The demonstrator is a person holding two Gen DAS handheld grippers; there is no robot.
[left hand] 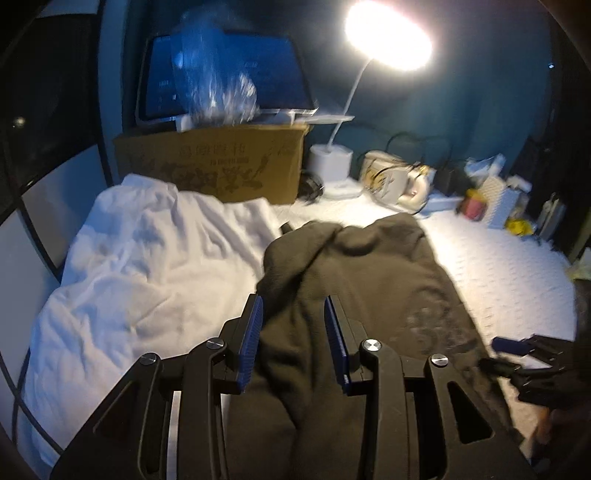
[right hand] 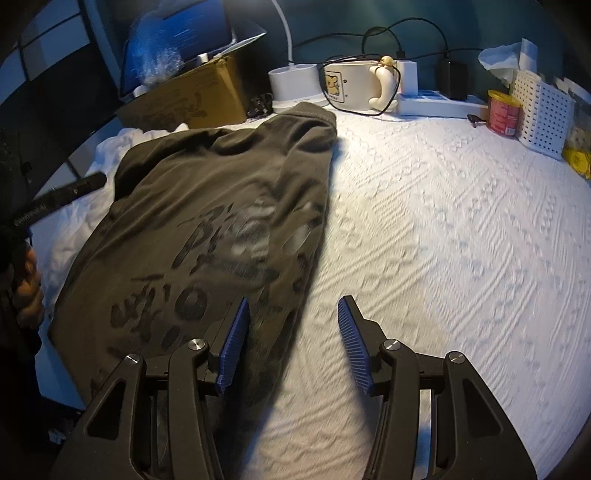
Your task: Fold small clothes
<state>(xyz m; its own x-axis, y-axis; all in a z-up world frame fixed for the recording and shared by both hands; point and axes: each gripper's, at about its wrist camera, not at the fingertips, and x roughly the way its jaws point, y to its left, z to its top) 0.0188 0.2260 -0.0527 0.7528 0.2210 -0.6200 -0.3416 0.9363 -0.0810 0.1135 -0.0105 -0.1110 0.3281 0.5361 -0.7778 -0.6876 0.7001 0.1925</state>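
From the left wrist camera, the left gripper [left hand: 293,306] hangs over the dark shirt [left hand: 354,280] with its blue pads spread apart and nothing pinched between them; the cloth lies below the gap, not clamped. The shirt is crumpled in the middle of the white textured bedspread [left hand: 509,266], its left edge lying over a rumpled white garment [left hand: 147,254] that fills the left side; behind that garment stands a cardboard box [left hand: 210,166] with crinkled clear plastic [left hand: 214,85] sticking out of its top. A lit desk lamp [left hand: 388,35] glares at the upper right, its white base [left hand: 330,157] just beside the box; a cream mug [left hand: 391,177] sits near the base. At the right edge the right gripper [left hand: 508,354] shows, blurred, at the shirt's near right border — whether it touches the cloth cannot be told.

From the right wrist camera, the right gripper [right hand: 293,312] stands with its fingers wide apart, gripping nothing; its left pad [right hand: 234,343] is over the shirt's [right hand: 207,192] printed right edge, its right pad over bare bedspread [right hand: 461,221]. The shirt lies face up — dark lettering showing — running away toward the mug [right hand: 351,86]. A red tin [right hand: 503,112] and a white perforated basket [right hand: 543,110] stand at the far right; a hand [right hand: 27,284] shows at the left edge.
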